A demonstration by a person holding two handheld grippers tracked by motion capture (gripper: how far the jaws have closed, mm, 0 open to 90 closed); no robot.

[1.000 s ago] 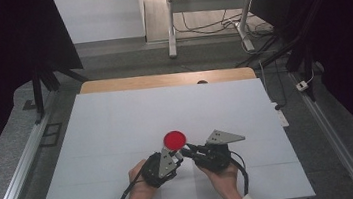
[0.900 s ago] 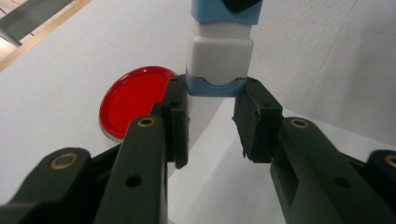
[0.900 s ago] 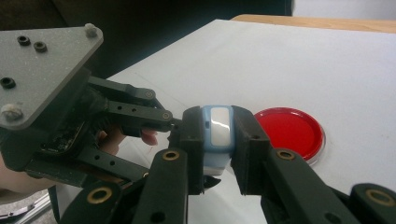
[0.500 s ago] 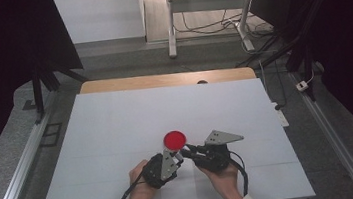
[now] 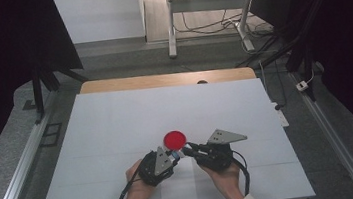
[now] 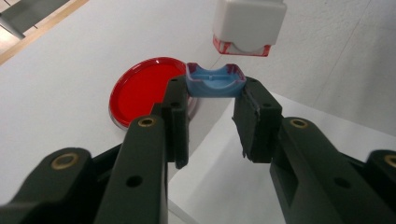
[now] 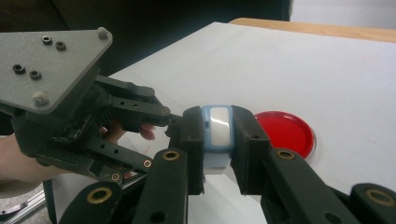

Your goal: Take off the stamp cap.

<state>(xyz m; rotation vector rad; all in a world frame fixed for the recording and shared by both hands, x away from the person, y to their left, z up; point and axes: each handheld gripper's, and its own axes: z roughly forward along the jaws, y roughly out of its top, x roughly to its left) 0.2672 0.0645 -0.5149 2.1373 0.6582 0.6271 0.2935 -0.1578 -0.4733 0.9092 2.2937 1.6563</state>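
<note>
Broadly, nothing had changed since the earlier high views. Both hands sat in the same posture, tip to tip, and the parts had not shifted.

High view: the left gripper (image 5: 172,158) and the right gripper (image 5: 186,150) met nose to nose, with a speck of blue, the blue cap (image 5: 175,155), at their meeting point. The red dish (image 5: 174,140) lay on the white table (image 5: 117,126) just beyond the tips, apart from them.

Left gripper view: the left gripper (image 6: 212,93) was clamped on the blue cap (image 6: 215,84) at its very tips, hollow side facing away. The white block (image 6: 247,23), red-trimmed on its near end, hung just ahead of the cap with a clear gap between. The dish (image 6: 142,88) lay to the left of the jaws.

Right gripper view: the right gripper (image 7: 218,135) was closed on a white piece with a blue-rimmed face, which we judged to be the same white block (image 7: 218,126). The left gripper's tips (image 7: 175,120) sat just left of it. The dish (image 7: 285,133) lay beyond on the right.

We judged cap and block separated, both grips firm, and the work paused at that step.
</note>
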